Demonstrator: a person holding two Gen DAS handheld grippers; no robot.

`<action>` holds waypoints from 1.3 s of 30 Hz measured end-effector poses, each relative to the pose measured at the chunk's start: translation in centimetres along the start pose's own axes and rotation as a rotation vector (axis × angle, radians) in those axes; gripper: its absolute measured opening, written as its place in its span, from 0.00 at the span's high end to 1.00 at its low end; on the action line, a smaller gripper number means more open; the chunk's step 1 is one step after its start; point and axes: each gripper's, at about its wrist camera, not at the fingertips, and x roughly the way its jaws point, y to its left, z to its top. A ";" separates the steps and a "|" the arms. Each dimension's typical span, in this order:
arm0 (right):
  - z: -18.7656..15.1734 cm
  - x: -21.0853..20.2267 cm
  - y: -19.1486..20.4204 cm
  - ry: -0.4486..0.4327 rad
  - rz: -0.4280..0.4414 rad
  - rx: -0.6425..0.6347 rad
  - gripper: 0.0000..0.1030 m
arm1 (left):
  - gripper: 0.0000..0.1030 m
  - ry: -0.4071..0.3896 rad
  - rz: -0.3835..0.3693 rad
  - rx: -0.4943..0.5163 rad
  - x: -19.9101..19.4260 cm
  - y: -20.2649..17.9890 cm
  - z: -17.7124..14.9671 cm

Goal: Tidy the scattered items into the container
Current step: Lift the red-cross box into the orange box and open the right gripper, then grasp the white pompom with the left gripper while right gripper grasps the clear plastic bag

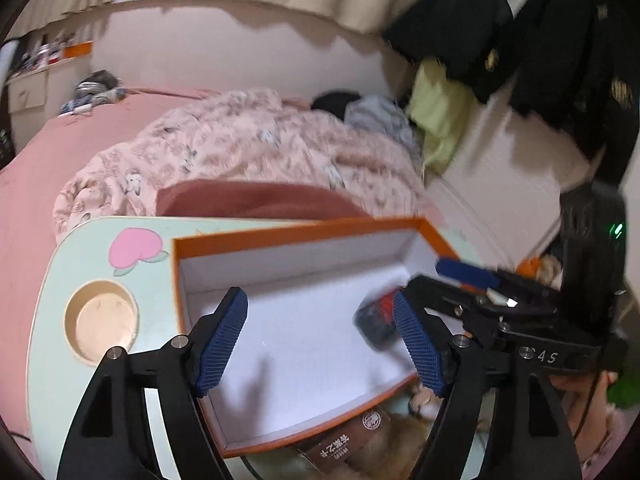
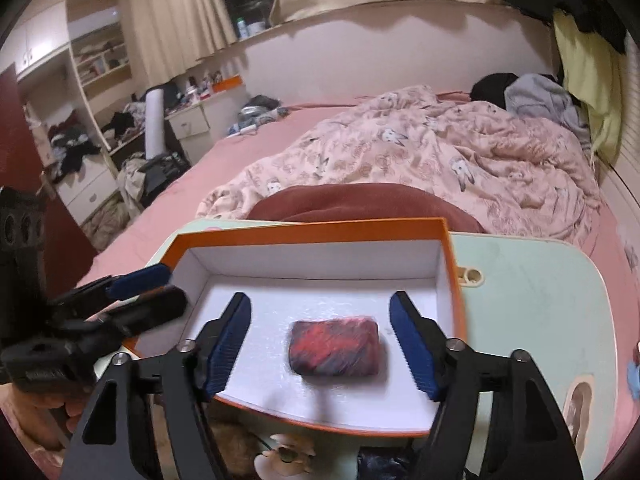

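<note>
Inside the orange box on the bench lies a red-and-dark packet. Your right gripper hangs over it, fingers wide open, holding nothing. Your left gripper is open and empty too. Next, I think, you fetch another loose thing.

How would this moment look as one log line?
right tool: open, above packet | packet: in box | left tool: open
</note>
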 end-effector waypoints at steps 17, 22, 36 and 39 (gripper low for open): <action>-1.2 -0.6 -1.7 -0.014 -0.091 -0.036 0.28 | 0.30 0.076 0.040 0.161 5.6 -0.1 3.6; -0.8 -0.3 -2.2 -0.017 -0.127 -0.048 0.28 | 0.33 0.079 0.036 0.148 5.7 -0.3 4.1; -8.5 -10.6 2.2 -0.037 0.166 -0.100 0.28 | 0.22 0.058 -0.027 0.190 -6.7 -1.6 -3.4; -11.9 -10.6 3.4 0.055 0.199 -0.108 0.29 | 0.22 0.038 0.024 0.156 -7.7 -0.4 -7.3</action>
